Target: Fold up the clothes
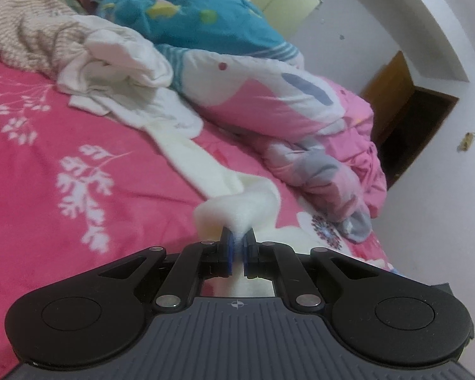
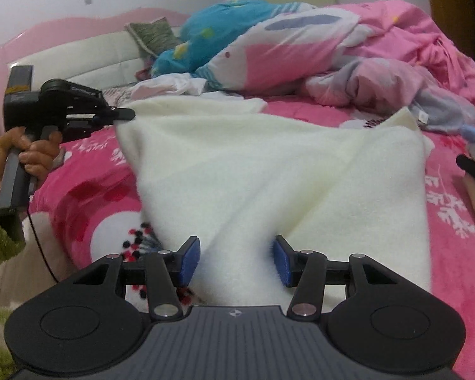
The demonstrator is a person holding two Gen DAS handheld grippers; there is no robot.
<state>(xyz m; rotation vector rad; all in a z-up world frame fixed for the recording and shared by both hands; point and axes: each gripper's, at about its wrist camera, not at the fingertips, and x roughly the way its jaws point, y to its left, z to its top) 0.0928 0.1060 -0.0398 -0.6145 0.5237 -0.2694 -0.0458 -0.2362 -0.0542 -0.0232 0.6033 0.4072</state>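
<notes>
My left gripper [image 1: 237, 247] is pinched tight on a corner of the cream garment [image 2: 269, 171], which lies spread on the pink bed [image 1: 47, 158]. My right gripper [image 2: 236, 259] sits wide apart around a bunched edge at 6 o'clock, gripping nothing. I think I'm mid-fold. Next, the right one should squeeze.

A home bedroom, bed with pink flowered sheet [image 1: 31, 158] across the frame, rumpled quilt [image 2: 300, 44] upper right, padded pink headboard [image 2: 79, 53] upper left, wooden door [image 1: 392, 101] at right.
</notes>
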